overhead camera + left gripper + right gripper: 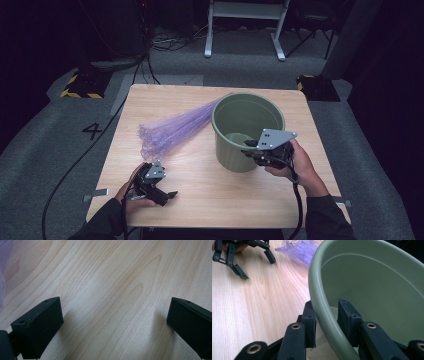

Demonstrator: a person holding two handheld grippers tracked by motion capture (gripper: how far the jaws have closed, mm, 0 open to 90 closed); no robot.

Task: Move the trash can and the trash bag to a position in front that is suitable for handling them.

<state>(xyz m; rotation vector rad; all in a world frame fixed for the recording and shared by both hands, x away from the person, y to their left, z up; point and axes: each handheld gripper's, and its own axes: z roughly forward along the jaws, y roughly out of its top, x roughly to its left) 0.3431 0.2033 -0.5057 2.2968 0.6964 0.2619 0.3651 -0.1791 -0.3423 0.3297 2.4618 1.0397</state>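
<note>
Green bucket [248, 131] stands upright right of centre in the high view, on the wooden table [210, 200], its open mouth up. Right gripper [253, 148] sits at the bucket's near rim, lower right of the bucket; a hand [300, 167] holds it from the lower right. In the right gripper view the rim [322, 312] runs between the two black jaws, one outside the wall, one inside, both pads pressed on it: clenched on the bucket wall. Left gripper [167, 196] rests low at lower left of the high view, jaws pointing right, held by the other hand [131, 192]. In the left gripper view its jaws stand wide apart over bare wood grain, nothing between them: released. The same gripper appears at the upper left of the right gripper view [254, 263]. Purple bag [172, 131], gathered into a long crumpled strip, lies on the table left of the bucket, running from centre left up to the bucket's far rim; whether it touches the rim I cannot tell. A corner of it shows at the upper left edge of the left gripper view [4, 270].
</note>
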